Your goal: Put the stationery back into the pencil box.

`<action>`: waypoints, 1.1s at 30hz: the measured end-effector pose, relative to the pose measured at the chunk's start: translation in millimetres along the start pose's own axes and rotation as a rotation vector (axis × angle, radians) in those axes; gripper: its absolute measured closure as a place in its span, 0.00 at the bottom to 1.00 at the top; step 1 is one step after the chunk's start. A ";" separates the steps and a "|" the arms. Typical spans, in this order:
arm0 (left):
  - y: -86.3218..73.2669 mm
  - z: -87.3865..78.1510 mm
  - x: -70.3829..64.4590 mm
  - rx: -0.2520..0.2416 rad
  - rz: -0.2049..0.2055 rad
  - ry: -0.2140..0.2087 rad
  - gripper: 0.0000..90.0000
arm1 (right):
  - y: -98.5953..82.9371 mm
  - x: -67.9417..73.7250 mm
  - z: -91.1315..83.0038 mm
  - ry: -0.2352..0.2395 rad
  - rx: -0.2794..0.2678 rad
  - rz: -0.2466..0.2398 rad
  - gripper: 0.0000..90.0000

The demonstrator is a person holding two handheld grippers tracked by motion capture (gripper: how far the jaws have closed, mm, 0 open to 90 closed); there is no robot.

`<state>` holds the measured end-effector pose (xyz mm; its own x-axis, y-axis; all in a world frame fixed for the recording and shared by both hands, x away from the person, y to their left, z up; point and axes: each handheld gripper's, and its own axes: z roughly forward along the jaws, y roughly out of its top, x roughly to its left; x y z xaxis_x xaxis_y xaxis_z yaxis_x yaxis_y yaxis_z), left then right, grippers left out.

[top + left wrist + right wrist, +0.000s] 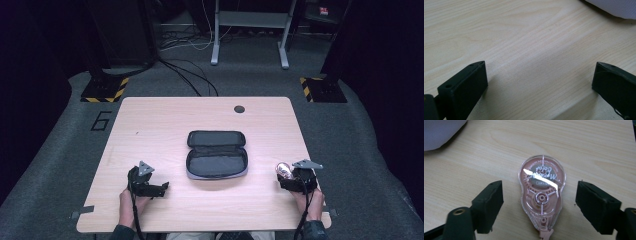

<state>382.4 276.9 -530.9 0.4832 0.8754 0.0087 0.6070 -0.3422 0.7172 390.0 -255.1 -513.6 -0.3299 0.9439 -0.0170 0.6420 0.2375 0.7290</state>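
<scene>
A dark pencil case (217, 154) lies unzipped and open flat at the middle of the wooden table (165, 115); its grey edge (616, 7) shows at the top right of the left gripper view, and a corner of the case (441, 132) at the top left of the right gripper view. A pink, clear-shelled correction tape dispenser (541, 192) lies flat on the table near the right front, also seen as a pink dispenser (284, 170) from above. My right gripper (539, 202) is open with its jaws on either side of the dispenser, not touching it. My left gripper (540, 82) stands open over bare wood, left of the case.
A small dark round hole (239, 109) sits near the table's far edge. Beyond the table are grey floor, black cables (187, 75), a white stand (250, 30) and two hazard-striped bases (105, 90). Bare wood lies all around the case.
</scene>
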 end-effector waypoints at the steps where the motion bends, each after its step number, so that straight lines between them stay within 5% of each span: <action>1: 0.1 0.0 0.1 0.002 0.002 0.000 0.00 | -0.2 -0.5 0.5 -0.002 0.002 -0.002 0.30; 14: 1.0 0.7 0.9 0.005 0.010 -0.008 0.00 | -6.8 -4.5 4.9 0.028 -0.015 0.002 0.54; 33: 1.0 2.2 -0.5 -0.011 -0.001 0.004 0.00 | -3.2 -3.0 -8.3 0.031 -0.076 0.046 0.55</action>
<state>384.1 275.3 -531.7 0.4803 0.8770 0.0104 0.6004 -0.3374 0.7251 383.1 -260.5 -510.2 -0.3231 0.9456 0.0380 0.6031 0.1748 0.7782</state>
